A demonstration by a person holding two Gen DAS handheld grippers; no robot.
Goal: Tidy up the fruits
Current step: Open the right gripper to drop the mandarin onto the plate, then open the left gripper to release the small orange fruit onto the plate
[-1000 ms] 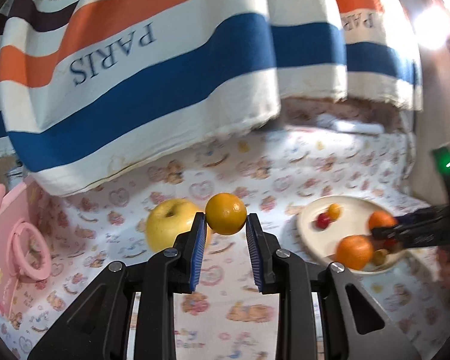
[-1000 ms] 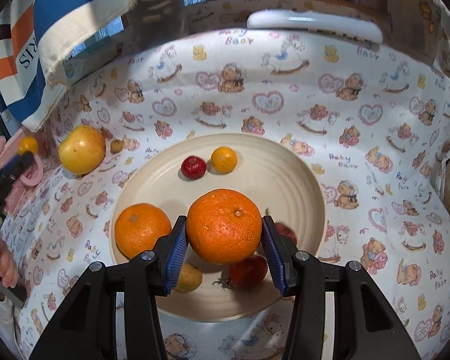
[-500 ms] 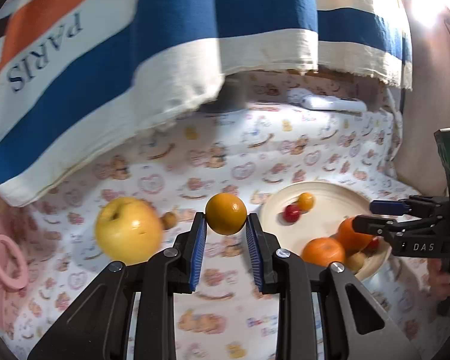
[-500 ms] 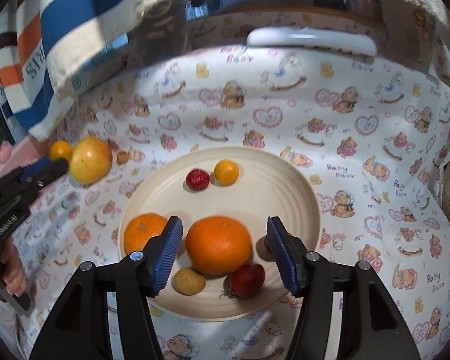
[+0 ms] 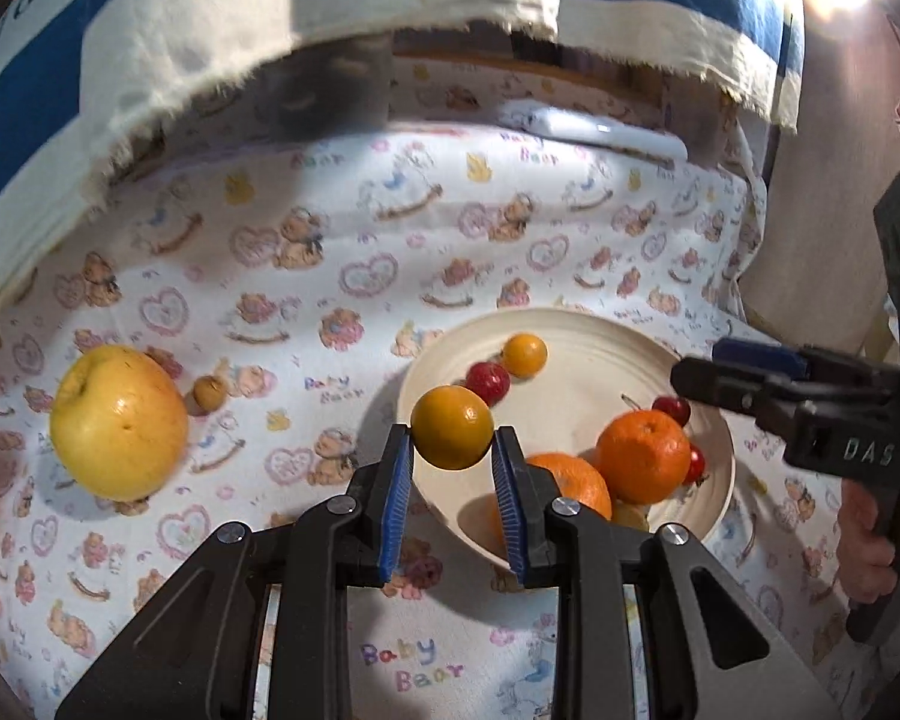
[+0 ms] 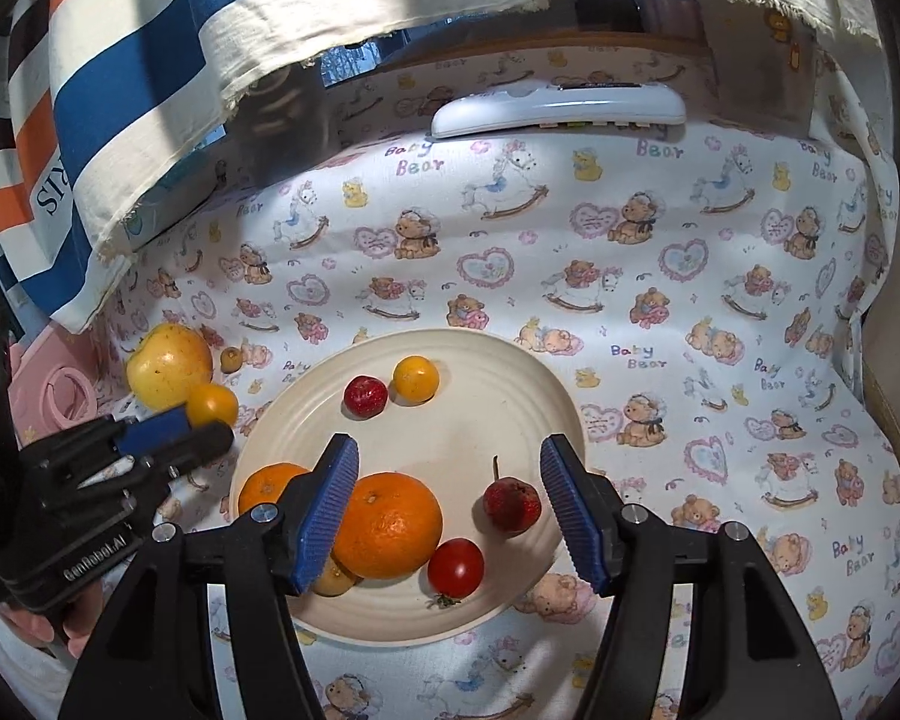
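Observation:
My left gripper (image 5: 453, 468) is shut on a small orange fruit (image 5: 452, 427) and holds it above the left rim of the cream plate (image 5: 576, 330). The plate (image 6: 510, 360) holds two large oranges (image 6: 388, 525), a small orange fruit (image 6: 415, 379), red fruits (image 6: 365, 396) and a cherry tomato (image 6: 456, 567). My right gripper (image 6: 450, 510) is open and empty above the plate's near side, over the large orange. A yellow apple (image 5: 118, 422) and a small brown fruit (image 5: 209, 392) lie on the cloth left of the plate. The left gripper also shows in the right wrist view (image 6: 168, 429).
A striped PARIS cloth (image 6: 120, 72) hangs over the back and left. A white remote (image 6: 561, 105) lies at the back. A pink object (image 6: 51, 387) sits at the far left. The table carries a teddy-bear print cloth (image 6: 690, 300).
My right gripper let go of the large orange onto the plate, opened wide and drew back. My left gripper carried the small orange fruit rightward, from beside the apple to the plate's rim.

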